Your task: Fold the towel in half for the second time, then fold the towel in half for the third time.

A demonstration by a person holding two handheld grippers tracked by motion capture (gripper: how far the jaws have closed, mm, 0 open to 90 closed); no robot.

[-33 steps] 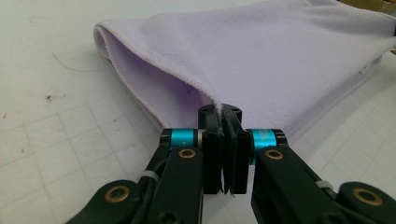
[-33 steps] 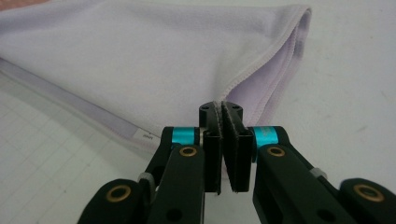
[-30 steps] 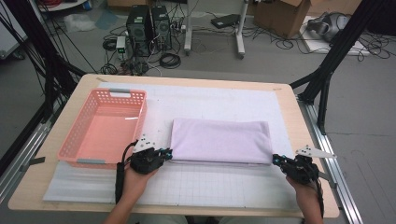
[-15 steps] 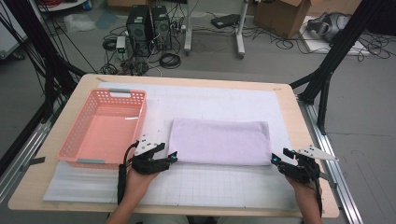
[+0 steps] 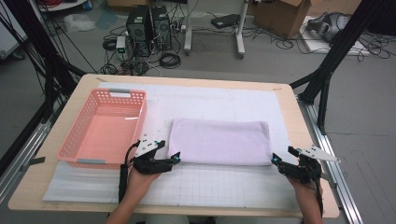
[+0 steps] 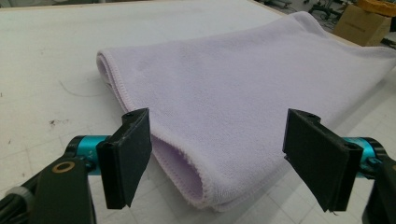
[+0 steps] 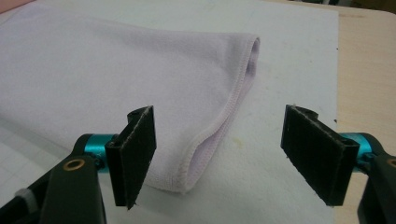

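Cables, computer towers and a cardboard box clutter the floor beyond the bench [image 5: 299, 126], where a white mat carries a folded lilac towel [image 5: 219, 141] just right of the pink basket [image 5: 105, 128]. Both tools have just been opening: the left tool [image 5: 170, 161] and right tool [image 5: 281, 162] stand wide at the towel's near corners, gripping nothing. It looks soft, light and limp, likely to sag and unfold; the stitched hems at those corners offer the surest hold. No readable writing appears.
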